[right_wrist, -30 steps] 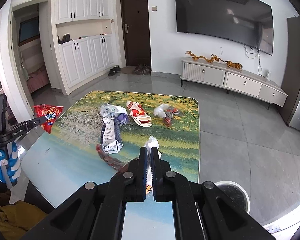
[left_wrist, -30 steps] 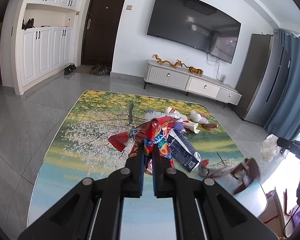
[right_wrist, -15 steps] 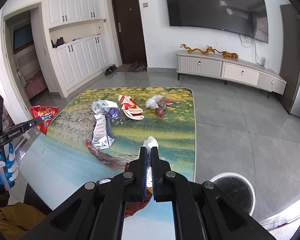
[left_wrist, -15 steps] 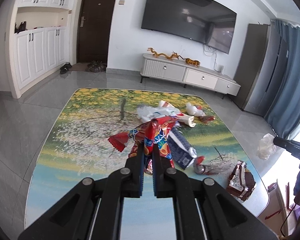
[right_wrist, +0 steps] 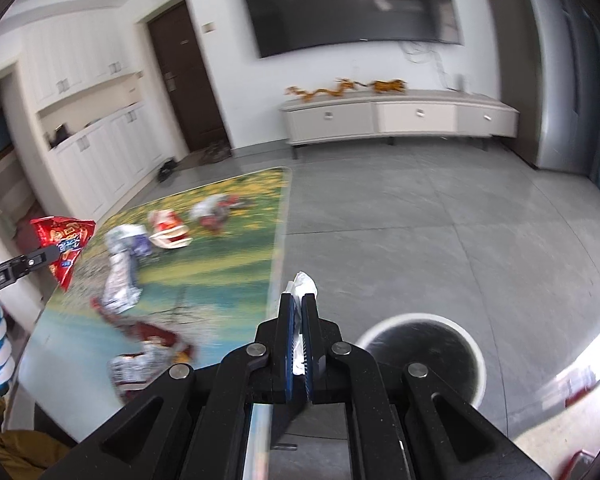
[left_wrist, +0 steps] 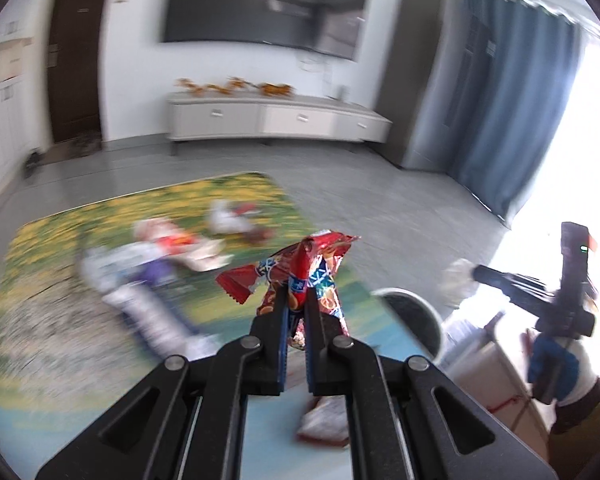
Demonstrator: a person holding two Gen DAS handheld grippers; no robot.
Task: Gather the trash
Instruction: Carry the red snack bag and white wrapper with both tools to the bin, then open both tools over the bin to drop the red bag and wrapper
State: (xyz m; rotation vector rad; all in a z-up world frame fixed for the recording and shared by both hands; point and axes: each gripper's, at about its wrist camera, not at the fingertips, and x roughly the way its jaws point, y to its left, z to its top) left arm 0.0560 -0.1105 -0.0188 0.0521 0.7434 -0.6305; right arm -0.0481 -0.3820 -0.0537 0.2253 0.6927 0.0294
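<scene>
Left gripper [left_wrist: 296,300]: clamped on red snack wrapper [left_wrist: 304,264], above table [left_wrist: 40,240]. Right gripper [right_wrist: 298,308]: pinching white tissue [right_wrist: 302,286] near bin [right_wrist: 422,350]. Landscape-print tabletop: scattered wrappers [right_wrist: 120,276]. Grey tile floor [right_wrist: 420,240], wall television [right_wrist: 352,4].

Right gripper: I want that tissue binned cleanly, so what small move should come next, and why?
Probably carry the right gripper a little further right, until it is over the bin, then open. It is shut on the white tissue, which sits past the table edge but left of the bin's mouth.
</scene>
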